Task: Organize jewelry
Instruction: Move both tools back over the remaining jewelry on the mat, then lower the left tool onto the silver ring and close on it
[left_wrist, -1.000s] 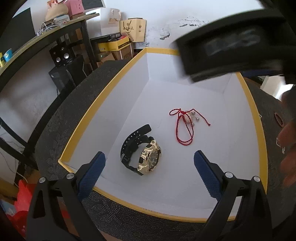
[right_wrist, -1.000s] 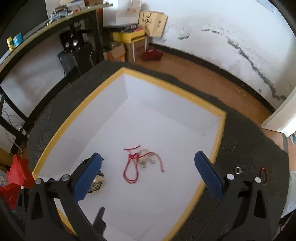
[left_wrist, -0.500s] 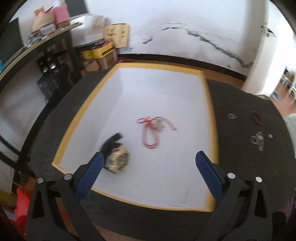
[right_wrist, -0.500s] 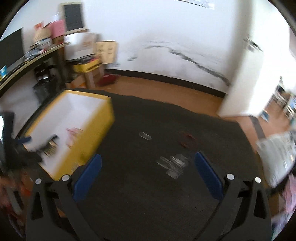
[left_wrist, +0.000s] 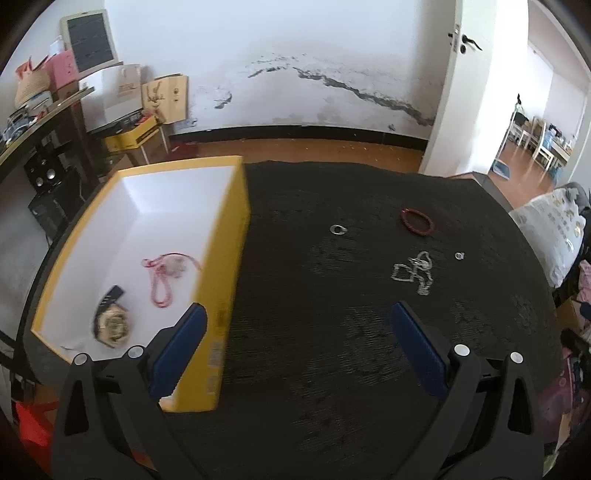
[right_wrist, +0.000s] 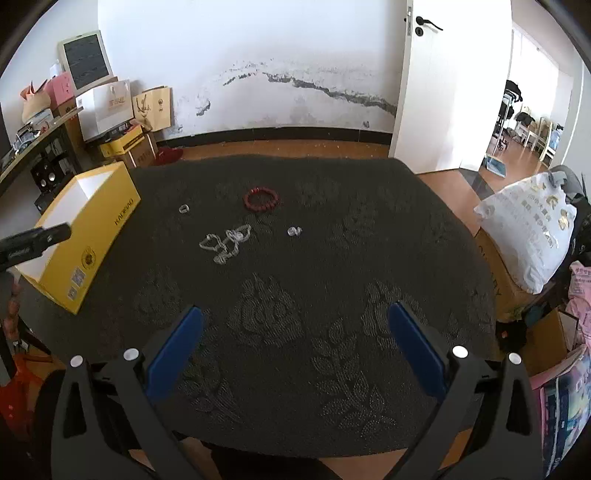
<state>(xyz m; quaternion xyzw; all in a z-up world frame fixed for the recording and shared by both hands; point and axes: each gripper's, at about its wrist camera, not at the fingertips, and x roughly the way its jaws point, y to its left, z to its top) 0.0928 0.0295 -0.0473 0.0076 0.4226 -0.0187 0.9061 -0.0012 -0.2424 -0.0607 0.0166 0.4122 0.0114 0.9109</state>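
Note:
A yellow box (left_wrist: 236, 236) with a white inside holds a gold and black watch (left_wrist: 112, 325) and a red cord bracelet (left_wrist: 162, 273). On the dark tablecloth lie a red bead bracelet (left_wrist: 417, 221), a silver chain (left_wrist: 415, 269), a silver ring (left_wrist: 338, 229) and a small stud (left_wrist: 459, 255). My left gripper (left_wrist: 295, 347) is open and empty beside the box's right wall. My right gripper (right_wrist: 295, 347) is open and empty over the near cloth. It sees the box (right_wrist: 92, 236), bead bracelet (right_wrist: 260, 200), chain (right_wrist: 225, 243), ring (right_wrist: 184, 209) and stud (right_wrist: 294, 231).
The table edge runs round the far and right sides (right_wrist: 461, 229). A white bag (right_wrist: 528, 236) sits on a carton to the right. A shelf with boxes and speakers (left_wrist: 44, 140) stands at the left. The left gripper's body (right_wrist: 33, 240) pokes in at the left.
Both grippers have pulled back from over the box and swung right, towards the open cloth with the loose jewelry. Both stay open and empty.

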